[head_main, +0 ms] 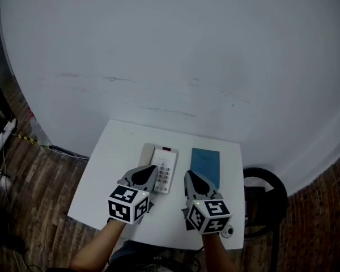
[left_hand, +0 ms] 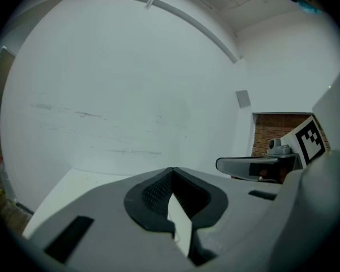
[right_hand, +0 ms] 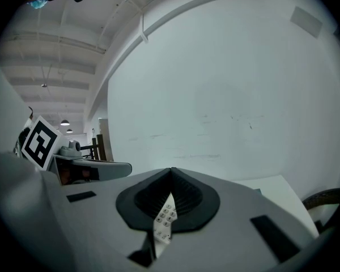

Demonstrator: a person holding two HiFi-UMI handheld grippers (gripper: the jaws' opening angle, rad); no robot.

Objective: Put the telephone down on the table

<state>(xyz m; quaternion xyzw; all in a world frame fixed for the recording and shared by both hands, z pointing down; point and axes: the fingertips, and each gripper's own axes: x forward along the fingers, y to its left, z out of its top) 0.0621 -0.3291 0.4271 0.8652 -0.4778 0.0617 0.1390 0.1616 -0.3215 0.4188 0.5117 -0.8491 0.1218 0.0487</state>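
The left tool [head_main: 152, 173] and right tool [head_main: 189, 178] are hovering, jaws together and empty, near the telephone [head_main: 164, 168] lying on the bench [head_main: 114, 152].

Dim, flat, bluish light; gripper views fisheye-warped with dark corners
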